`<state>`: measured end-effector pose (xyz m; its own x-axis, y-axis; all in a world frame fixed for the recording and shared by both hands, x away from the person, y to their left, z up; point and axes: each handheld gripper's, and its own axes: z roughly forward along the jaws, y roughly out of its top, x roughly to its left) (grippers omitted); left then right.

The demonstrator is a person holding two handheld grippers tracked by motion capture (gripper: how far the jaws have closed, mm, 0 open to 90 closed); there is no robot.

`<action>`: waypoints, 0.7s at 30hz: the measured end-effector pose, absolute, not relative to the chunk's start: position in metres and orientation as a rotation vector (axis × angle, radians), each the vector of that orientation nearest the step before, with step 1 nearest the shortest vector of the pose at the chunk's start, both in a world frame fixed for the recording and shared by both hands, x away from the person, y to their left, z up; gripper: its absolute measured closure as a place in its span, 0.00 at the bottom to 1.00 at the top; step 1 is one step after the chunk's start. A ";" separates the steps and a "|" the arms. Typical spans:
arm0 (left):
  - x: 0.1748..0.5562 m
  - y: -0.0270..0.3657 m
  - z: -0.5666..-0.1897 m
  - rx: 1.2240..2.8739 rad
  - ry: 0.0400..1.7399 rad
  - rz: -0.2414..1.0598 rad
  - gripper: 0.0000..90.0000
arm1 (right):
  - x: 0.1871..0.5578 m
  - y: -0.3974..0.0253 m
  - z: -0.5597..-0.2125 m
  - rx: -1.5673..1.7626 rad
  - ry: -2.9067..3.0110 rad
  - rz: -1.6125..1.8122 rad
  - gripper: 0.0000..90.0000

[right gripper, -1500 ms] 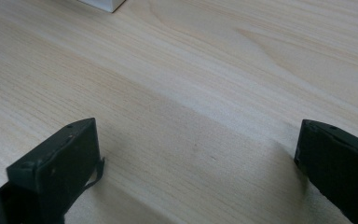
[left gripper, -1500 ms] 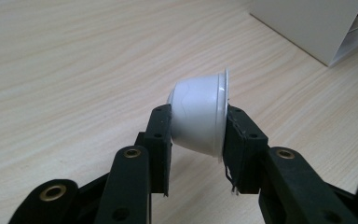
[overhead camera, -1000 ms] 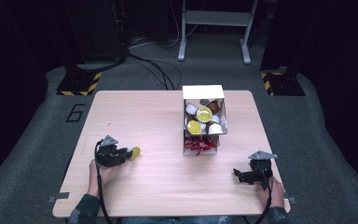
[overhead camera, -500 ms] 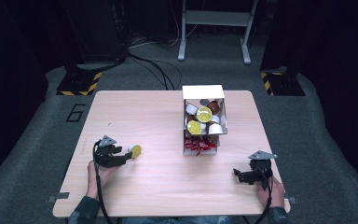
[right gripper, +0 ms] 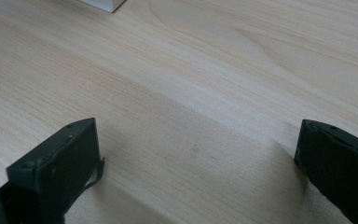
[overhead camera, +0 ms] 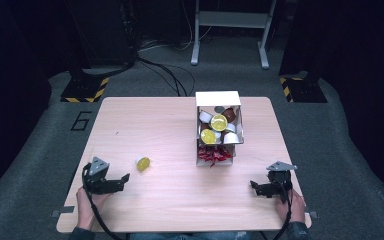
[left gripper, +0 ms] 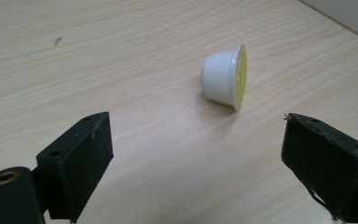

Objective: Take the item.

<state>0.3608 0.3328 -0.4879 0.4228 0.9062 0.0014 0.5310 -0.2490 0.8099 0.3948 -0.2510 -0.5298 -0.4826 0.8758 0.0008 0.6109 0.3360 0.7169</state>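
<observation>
Capsule [left gripper: 223,77] lies on its side on the table [overhead camera: 170,200], just ahead of the left gripper [overhead camera: 122,180], jaws wide apart, nothing between them. Yellow foil faces right. Right gripper [overhead camera: 256,187] rests near the right edge, also spread, idle. Box [overhead camera: 218,100] of capsules stands mid-table. Likely next: advance straight, centre the cup body between the pads, close gently; it may roll.

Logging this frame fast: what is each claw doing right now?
Left claw: open, holding nothing; the capsule lies on its side ahead of the jaws.
Right claw: open, holding nothing, over bare table.
</observation>
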 end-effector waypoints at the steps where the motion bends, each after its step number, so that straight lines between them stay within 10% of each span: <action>1: 0.355 0.337 -0.489 1.913 1.228 0.637 0.08 | 0.395 -0.251 -0.530 1.312 2.220 0.938 0.00; 21: 0.333 0.383 -0.533 1.921 1.459 0.639 0.03 | 0.395 -0.251 -0.530 1.314 2.218 0.939 0.00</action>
